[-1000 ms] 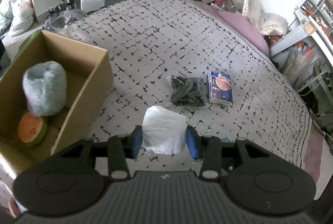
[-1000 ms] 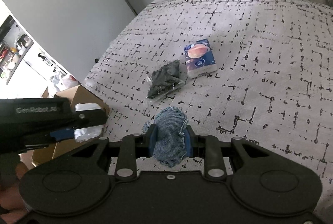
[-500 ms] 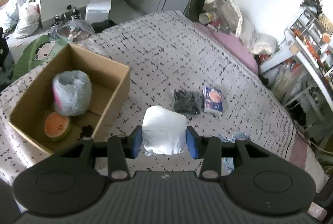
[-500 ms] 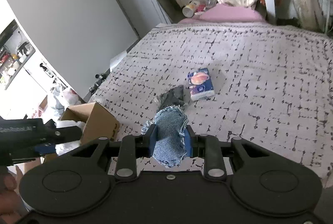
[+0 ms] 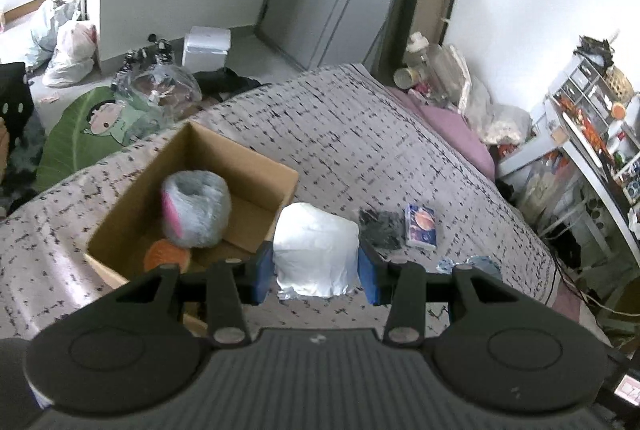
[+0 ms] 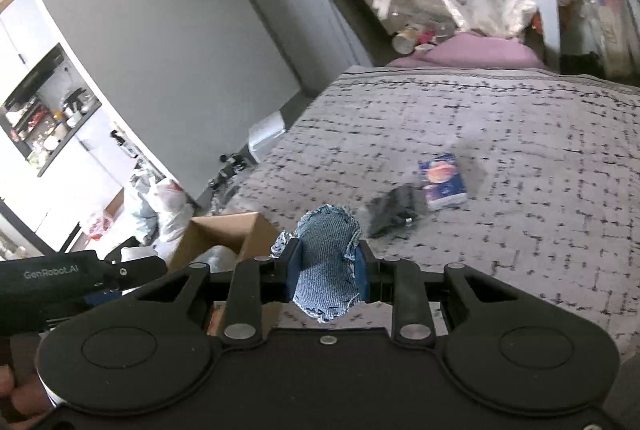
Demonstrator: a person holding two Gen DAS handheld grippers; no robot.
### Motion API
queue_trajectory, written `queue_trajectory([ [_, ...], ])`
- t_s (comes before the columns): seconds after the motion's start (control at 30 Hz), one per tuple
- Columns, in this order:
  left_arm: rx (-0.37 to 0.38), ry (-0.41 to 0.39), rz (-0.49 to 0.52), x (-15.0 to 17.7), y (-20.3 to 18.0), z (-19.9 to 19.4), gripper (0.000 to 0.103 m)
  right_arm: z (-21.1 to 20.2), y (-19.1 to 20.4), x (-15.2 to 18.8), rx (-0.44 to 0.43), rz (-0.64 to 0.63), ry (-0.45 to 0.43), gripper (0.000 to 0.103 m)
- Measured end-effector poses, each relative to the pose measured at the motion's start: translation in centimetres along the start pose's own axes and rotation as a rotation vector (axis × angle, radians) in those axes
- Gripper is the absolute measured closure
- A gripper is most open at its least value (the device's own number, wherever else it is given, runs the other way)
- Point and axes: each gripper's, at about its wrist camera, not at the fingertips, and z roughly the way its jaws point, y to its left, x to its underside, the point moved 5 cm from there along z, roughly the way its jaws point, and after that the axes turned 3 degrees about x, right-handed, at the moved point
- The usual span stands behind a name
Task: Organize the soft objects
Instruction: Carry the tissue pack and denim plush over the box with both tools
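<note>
The white soft bundle (image 5: pixel 316 250) is sitting between the blue pads of the left gripper (image 5: pixel 316 272), and both pads are pressing on its sides, so the gripper is pinching it. The bundle is hanging in the air above the bed, just beside the near corner of the cardboard box (image 5: pixel 256 166).

The frayed piece of blue denim (image 6: pixel 326 262) is being pinched in the same way by the right gripper (image 6: pixel 326 272); its two fingers are closing on the cloth from both sides, and the cloth is sticking out above and below them. It is also off the bed surface.

Inside the cardboard box a grey fluffy toy (image 5: pixel 196 208) with a pink patch is lying, and an orange round plush (image 5: pixel 166 256) is touching it at the lower side. The box is standing open on the bed cover (image 5: pixel 360 134), which is grey with black marks.

Further on the cover a dark packet (image 5: pixel 380 228) and a small blue tissue pack (image 5: pixel 420 226) are lying just beside each other, well apart from the box. In the right wrist view the same dark packet (image 6: pixel 394 210) and tissue pack (image 6: pixel 442 182) are showing beyond the denim, and the body of the left gripper is entering from the left edge, with fingers of a hand (image 6: pixel 16 396) at the bottom corner.
</note>
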Motion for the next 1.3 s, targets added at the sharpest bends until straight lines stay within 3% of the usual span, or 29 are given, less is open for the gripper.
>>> queue_trajectory([
  [0.5,-0.027,-0.029,-0.084,-1.6,7.1,-1.8,0.059,1.4,6.0,0.6,0.000,-0.104,0.003,0.075],
  [1.07,-0.028,0.040,-0.179,-1.0,12.6,1.7,0.059,5.1,12.9,1.8,-0.042,-0.188,0.046,0.075],
  [1.3,-0.062,0.050,-0.195,-1.1,14.3,3.1,0.059,7.2,14.3,2.7,-0.051,-0.190,0.086,0.075],
])
